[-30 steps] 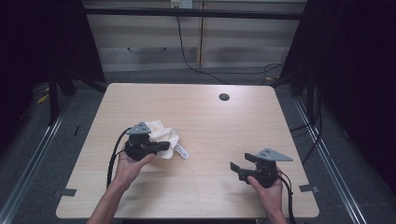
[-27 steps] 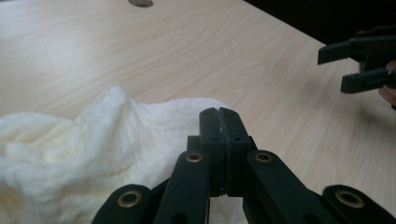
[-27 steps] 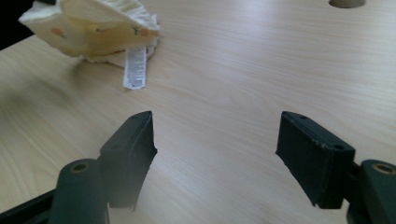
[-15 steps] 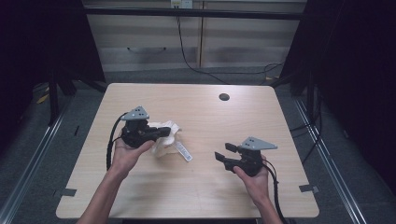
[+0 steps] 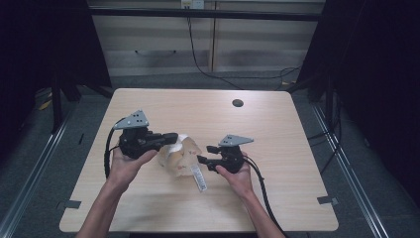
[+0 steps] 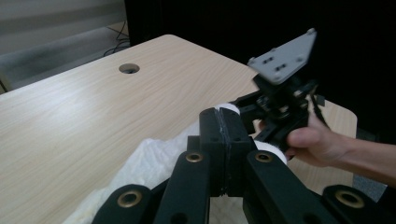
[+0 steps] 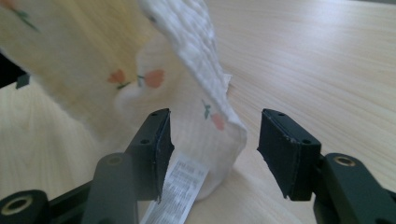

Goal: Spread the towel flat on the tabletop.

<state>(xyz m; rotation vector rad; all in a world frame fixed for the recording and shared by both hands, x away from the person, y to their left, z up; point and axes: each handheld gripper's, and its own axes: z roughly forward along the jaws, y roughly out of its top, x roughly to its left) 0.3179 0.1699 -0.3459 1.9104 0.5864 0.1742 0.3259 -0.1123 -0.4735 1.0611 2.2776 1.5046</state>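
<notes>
Dark curtains and a grey cabinet front close off the room behind a pale wooden table (image 5: 277, 148), on which the work is laid out.

Nearest the person's edge, a white printed care label (image 5: 198, 177) is seen trailing on the table from the lower end of a small cream cotton cloth with a red flower print (image 5: 179, 154). That cloth is taken as the landmark. Its upper edge is clamped in the left gripper (image 5: 171, 138), whose jaws are pressed fully together on the fabric, as the left gripper view (image 6: 222, 140) makes plain. It is judged that the cloth is held up this way so that it hangs and its free end is offered to the other hand.

Just right of the cloth, the right gripper (image 5: 204, 154) is pointed at it. Its jaws have just been closing but are parted, one on either side of the hanging fold and the label (image 7: 180, 186) in the right gripper view; the pads (image 7: 163, 140) are not yet seen pressing on the fabric (image 7: 187, 93). A second grasp, probably for spreading or folding, appears to be in preparation.

Well beyond the cloth, a round dark cable hole (image 5: 237, 103) is set in the table near its far edge.
</notes>
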